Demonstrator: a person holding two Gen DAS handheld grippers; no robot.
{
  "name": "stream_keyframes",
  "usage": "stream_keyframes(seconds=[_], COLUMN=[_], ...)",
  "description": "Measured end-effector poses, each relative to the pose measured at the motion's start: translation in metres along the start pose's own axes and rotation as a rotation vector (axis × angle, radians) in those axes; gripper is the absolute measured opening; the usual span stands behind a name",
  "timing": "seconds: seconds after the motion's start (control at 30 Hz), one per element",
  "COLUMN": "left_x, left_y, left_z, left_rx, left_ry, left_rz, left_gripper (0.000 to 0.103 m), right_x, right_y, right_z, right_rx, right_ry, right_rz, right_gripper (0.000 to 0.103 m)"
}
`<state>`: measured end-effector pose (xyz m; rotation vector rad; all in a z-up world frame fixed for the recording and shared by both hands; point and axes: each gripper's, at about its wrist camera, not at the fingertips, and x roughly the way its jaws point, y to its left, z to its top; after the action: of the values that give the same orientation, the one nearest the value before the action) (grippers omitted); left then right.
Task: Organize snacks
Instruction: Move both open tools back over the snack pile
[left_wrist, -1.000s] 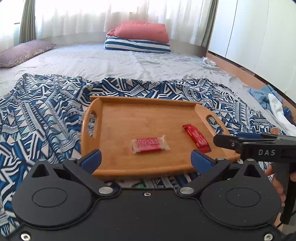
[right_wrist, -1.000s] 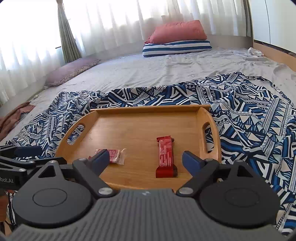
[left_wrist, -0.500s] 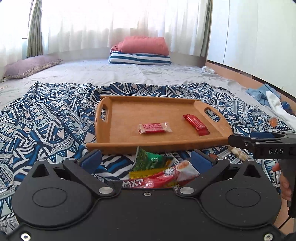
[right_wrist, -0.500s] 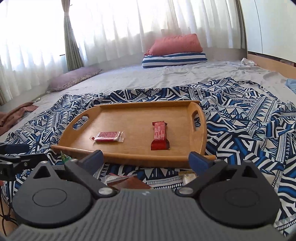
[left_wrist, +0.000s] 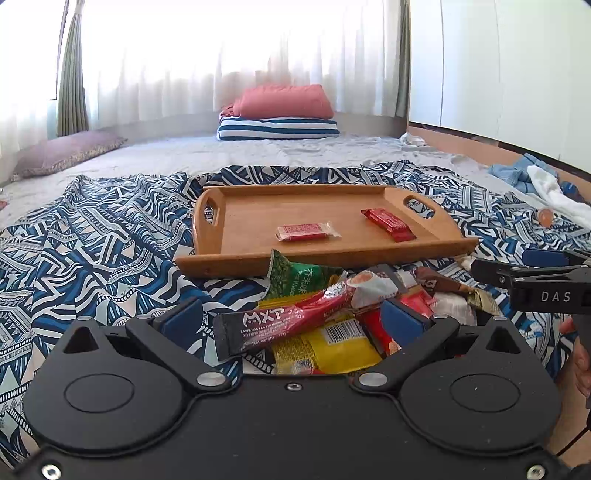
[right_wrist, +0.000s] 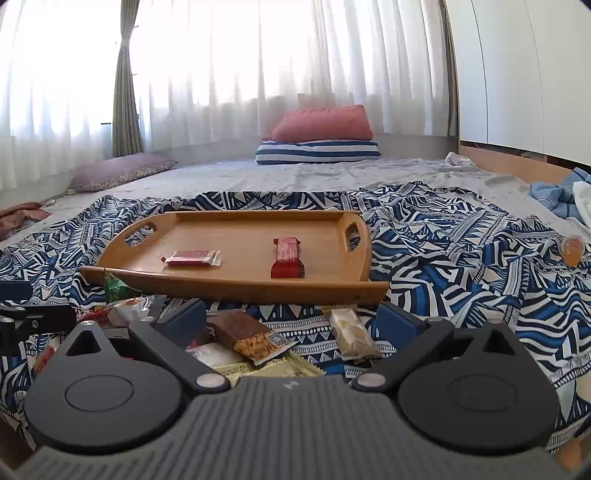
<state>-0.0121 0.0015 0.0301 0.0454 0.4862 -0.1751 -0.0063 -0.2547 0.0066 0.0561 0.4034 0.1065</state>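
Both the left tool (left_wrist: 291, 317) and right tool (right_wrist: 291, 323) gape wide, empty, above the snack pile (left_wrist: 332, 314)

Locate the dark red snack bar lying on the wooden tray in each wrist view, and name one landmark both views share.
Left wrist view: the dark red snack bar lies slantwise at the right end of the wooden tray, right of centre in the picture.
Right wrist view: the same bar lies lengthwise, near the picture's centre, toward the tray's right handle.
Shared landmark: the salmon pillow on the striped cushion, straight beyond the tray.
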Motion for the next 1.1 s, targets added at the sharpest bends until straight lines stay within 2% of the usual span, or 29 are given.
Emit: stream_keyframes(seconds=[0.17, 0.27, 0.53, 0.6, 0.73, 0.87, 1.1], left_x=[-0.004, -0.006, -0.008, -0.008, -0.007, -0.008, -0.013], left_y=[-0.006, -0.009, -0.027, -0.033, -0.030, -0.026, -0.040], left_z=[-0.015, -0.025, -0.047, -0.051, -0.050, -0.050, -0.054], left_rx=[0.003, -0.002, 0.060, 0.075, 0.041, 0.013, 0.130], left_ry=[-0.002, 0.003, 0.016, 0.011, 0.020, 0.030, 0.019], left_rz=[-0.003, -0.006, 0.020, 0.027, 0.018, -0.007, -0.001], left_gripper=[0.103, 0.103, 0.101, 0.099, 0.098, 0.091, 0.088], right_x=[0.000, 0.001, 0.004, 0.010, 0.011, 0.013, 0.015], right_y=[0.003, 0.009, 0.022, 0.025, 0.029, 0.028, 0.030], right_z=[-0.014, -0.021, -0.039, -0.044, -0.048, -0.047, -0.050], right_rx=[0.014, 0.006, 0.020, 0.011, -0.023, -0.015, -0.021], right_ry=[0.011, 0.001, 0.010, 0.049, 0.033, 0.038, 0.032], right_rz=[-0.046, -0.126, -0.218, -0.228, -0.228, -0.219, -0.226], right_gripper=[0.103, 0.103, 0.103, 0.103, 0.103, 0.103, 0.103])
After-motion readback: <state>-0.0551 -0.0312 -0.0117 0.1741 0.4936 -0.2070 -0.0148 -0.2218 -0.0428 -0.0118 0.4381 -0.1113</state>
